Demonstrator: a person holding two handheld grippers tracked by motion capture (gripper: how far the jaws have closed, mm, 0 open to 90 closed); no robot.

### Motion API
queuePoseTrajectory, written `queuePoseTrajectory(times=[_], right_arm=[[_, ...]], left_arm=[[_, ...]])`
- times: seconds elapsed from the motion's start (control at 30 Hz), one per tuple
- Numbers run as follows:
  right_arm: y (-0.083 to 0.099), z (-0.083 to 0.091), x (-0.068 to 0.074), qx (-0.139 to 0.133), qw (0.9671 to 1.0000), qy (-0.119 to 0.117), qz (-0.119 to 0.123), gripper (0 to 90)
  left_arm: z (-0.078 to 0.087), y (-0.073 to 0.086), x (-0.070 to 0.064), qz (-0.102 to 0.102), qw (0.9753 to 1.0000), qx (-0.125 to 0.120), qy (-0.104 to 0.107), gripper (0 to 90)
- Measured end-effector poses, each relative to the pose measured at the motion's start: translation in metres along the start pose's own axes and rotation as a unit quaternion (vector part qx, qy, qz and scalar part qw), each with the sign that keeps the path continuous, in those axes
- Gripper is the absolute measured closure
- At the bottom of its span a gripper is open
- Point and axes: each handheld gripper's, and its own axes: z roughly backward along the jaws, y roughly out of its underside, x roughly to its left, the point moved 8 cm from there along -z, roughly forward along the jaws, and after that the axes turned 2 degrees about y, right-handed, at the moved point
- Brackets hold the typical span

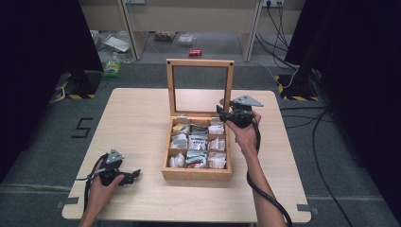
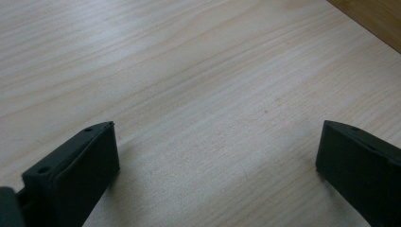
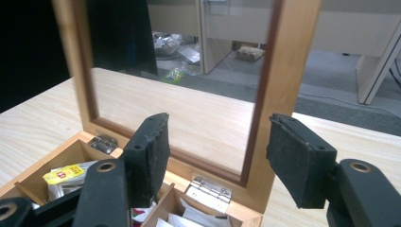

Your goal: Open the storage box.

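A wooden box stands mid-table, its compartments holding several tea bags. Its glass-paned lid stands upright at the back. My right gripper is open at the lid's right rail, just above the box's back right corner. In the right gripper view the gripper is open, and the lid's right rail rises just beyond the gap between the jaws, with a hinge and a yellow tea bag below. My left gripper is open and empty, low over bare table at the front left.
The light wooden table has bare room left of the box; a corner of the box shows in the left gripper view. Beyond the table lie floor clutter, cables and black curtains on both sides.
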Motion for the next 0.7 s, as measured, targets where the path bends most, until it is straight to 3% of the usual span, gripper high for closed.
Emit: queuePoseTrajectory(times=[0.27, 0.7], right_arm=[[0.010, 0.002, 0.000, 0.017, 0.9998, 0.000, -0.007, 40.2], [0.013, 0.019, 0.005, 0.018, 0.9997, -0.011, -0.012, 39.9]], left_arm=[[0.000, 0.000, 0.000, 0.000, 1.0000, 0.000, 0.000, 0.0], [0.000, 0.000, 0.000, 0.000, 1.0000, 0.000, 0.000, 0.0]])
